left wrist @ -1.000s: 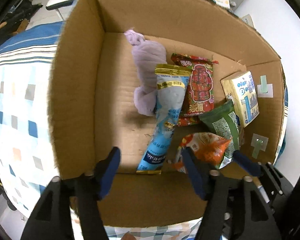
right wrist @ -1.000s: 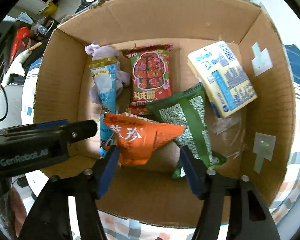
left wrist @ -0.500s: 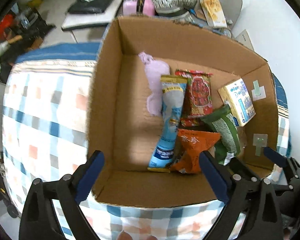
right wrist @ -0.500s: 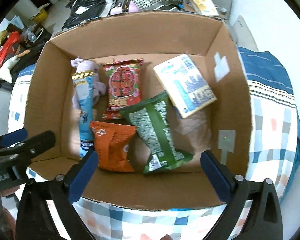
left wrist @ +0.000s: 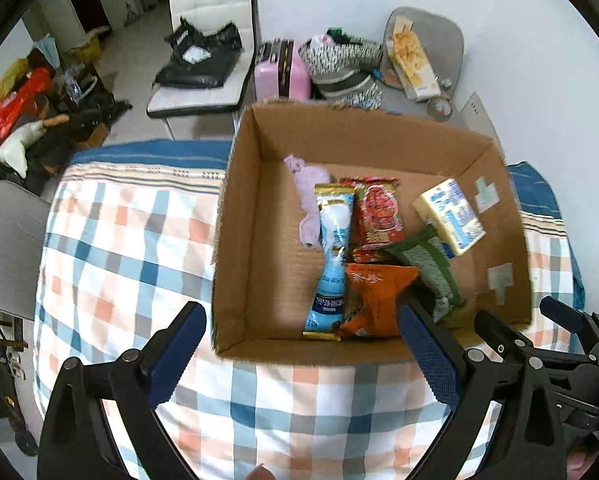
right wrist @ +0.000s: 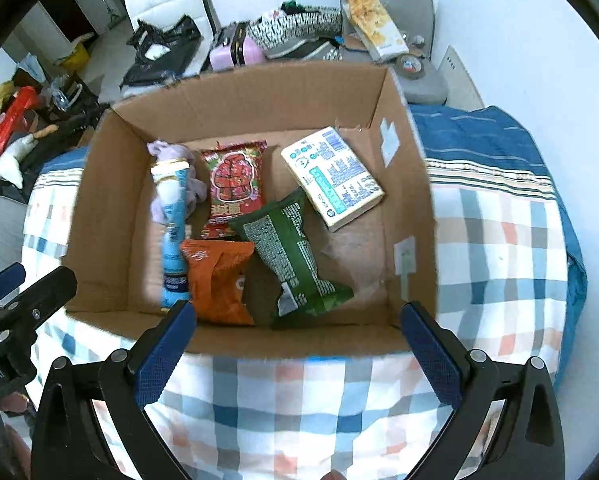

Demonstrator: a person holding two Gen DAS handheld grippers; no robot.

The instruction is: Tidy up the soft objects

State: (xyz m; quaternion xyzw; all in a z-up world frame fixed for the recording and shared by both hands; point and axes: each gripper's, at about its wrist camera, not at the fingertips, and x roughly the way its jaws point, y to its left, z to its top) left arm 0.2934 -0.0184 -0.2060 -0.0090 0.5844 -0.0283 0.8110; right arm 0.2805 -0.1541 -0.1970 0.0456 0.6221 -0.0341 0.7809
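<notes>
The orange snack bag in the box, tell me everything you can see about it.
The orange snack bag is a crinkled, glossy foil-like pouch with pale lettering, puffy and sealed as far as can be seen. It lies on the floor of the cardboard box near the front wall, between the long blue packet and the green bag, touching or overlapping both. Neither gripper holds it; both sets of jaws stand open outside the box.
</notes>
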